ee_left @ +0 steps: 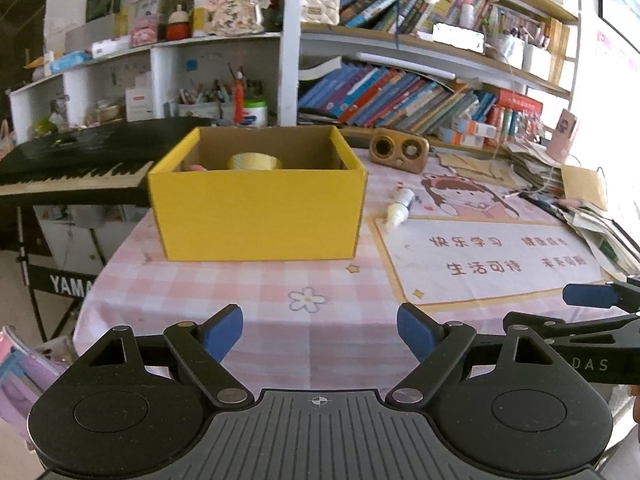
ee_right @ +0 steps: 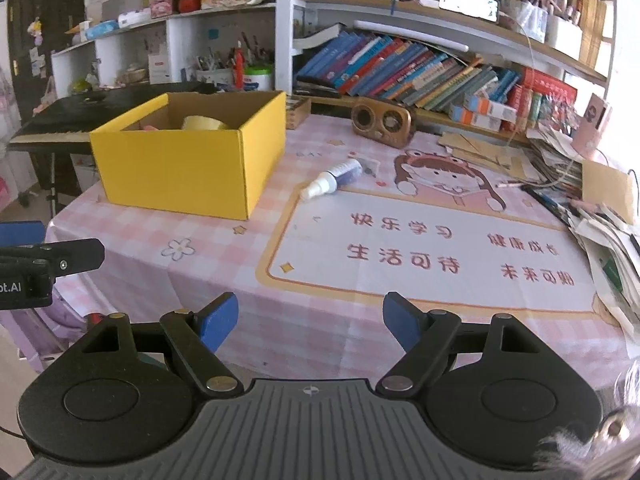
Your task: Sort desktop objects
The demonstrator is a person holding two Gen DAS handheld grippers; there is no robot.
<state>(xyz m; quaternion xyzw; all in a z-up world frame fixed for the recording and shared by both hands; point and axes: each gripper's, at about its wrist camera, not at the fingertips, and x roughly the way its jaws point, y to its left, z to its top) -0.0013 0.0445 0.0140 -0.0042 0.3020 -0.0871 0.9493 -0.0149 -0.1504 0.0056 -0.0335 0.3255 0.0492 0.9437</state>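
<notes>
A yellow cardboard box (ee_left: pixel 256 216) (ee_right: pixel 176 172) stands on the pink checked tablecloth, with a roll of yellowish tape (ee_left: pixel 255 161) (ee_right: pixel 202 123) and something pink inside. A small white spray bottle (ee_left: pixel 400 208) (ee_right: pixel 332 180) lies on its side to the right of the box. My left gripper (ee_left: pixel 320 334) is open over the near part of the table, nothing between its blue pads. My right gripper (ee_right: pixel 310 322) is open too, over the near edge, and holds nothing. One blue pad of the right gripper (ee_left: pixel 588 295) shows at the right edge of the left wrist view.
A brown wooden speaker (ee_left: pixel 399 150) (ee_right: pixel 382 122) stands at the back of the table. Piles of papers and envelopes (ee_right: pixel 592 200) crowd the right side. A black keyboard (ee_left: pixel 72 160) sits left of the table. Full bookshelves (ee_right: pixel 420 68) rise behind.
</notes>
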